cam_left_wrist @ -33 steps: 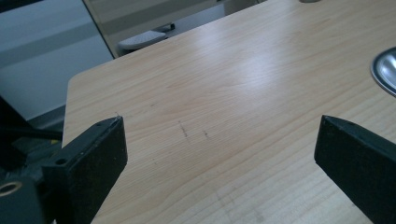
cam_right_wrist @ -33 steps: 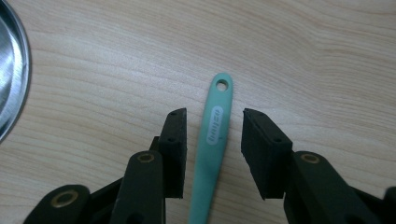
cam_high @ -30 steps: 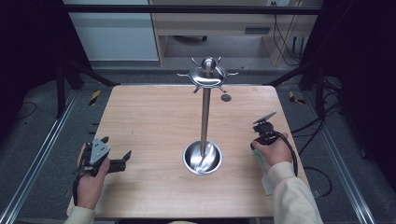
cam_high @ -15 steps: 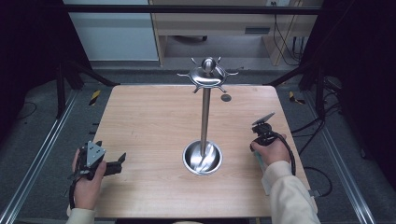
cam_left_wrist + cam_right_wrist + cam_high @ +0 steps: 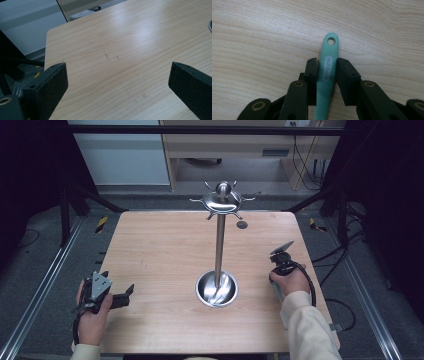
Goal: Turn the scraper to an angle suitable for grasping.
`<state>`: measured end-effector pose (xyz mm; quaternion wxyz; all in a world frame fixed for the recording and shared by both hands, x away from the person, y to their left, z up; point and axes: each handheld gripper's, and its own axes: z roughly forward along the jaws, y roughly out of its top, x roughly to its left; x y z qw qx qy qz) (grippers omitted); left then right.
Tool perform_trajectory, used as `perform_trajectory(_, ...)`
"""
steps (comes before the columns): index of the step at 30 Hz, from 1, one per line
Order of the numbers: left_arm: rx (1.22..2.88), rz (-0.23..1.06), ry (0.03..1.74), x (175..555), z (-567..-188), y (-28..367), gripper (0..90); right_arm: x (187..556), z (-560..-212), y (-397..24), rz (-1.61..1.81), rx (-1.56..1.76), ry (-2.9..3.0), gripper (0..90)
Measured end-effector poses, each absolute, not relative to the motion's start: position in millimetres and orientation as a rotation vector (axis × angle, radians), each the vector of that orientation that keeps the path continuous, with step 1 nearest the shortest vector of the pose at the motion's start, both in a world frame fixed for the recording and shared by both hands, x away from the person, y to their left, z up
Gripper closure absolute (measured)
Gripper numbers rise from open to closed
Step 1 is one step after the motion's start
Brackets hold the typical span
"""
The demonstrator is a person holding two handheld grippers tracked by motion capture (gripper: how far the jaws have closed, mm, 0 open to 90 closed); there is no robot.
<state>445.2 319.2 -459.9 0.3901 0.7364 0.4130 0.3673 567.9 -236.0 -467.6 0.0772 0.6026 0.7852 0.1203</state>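
Left gripper (image 5: 117, 67): drawn back a shade toward the near left corner of the worktop (image 5: 160, 250) since a second ago, and now parked there. Jaws spread wide over bare wood, nothing between them.

Right gripper (image 5: 327, 62): no real shift in that time, at the right edge as before. Jaws pinching the green handle (image 5: 331, 47) from both sides just below its hanging hole. Handle low over the wood and lying along the jaws; touching the wood or just lifted, hard to tell. Working end hidden behind the jaws, so kind of utensil not to be told.

Meaning for the job, as a judgement: grasp made and free hand cleared out of the way, so probably ready for the lift and the carry toward the metal stand (image 5: 219, 240) in the middle of the worktop, with the hole to be slipped over one of the hooks on the crown (image 5: 222, 202) (nothing hanging there yet). Hanging itself not yet begun.

Count:
- One stand, with one post, one bowl-shaped base (image 5: 216, 290) and one crown; several hooks, too small for a sure number.
- One green-handled utensil.
- Two grippers, one per hand.
- One small dark disc (image 5: 242, 224) near the far edge, behind the stand.
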Motion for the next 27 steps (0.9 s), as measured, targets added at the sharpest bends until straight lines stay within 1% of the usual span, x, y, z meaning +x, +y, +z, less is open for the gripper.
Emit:
perform_trajectory(8,1.883,0.933,1.043,446,-461,318,2.3,568,-467,-235,0.348,1.805,2.343,73.7)
perform_trajectory(11,1.886,0.932,1.041,446,-461,318,2.2,565,-461,-234,0.369,1.769,2.346,74.0)
perform_trajectory(17,1.891,0.932,1.037,446,-461,317,2.2,557,-442,-231,0.433,1.684,2.362,74.3)
perform_trajectory(18,1.894,0.93,1.036,446,-461,317,2.2,554,-433,-231,0.454,1.654,2.364,74.3)
perform_trajectory(27,1.893,0.926,1.036,446,-462,318,2.1,545,-392,-232,0.556,1.557,2.331,74.4)
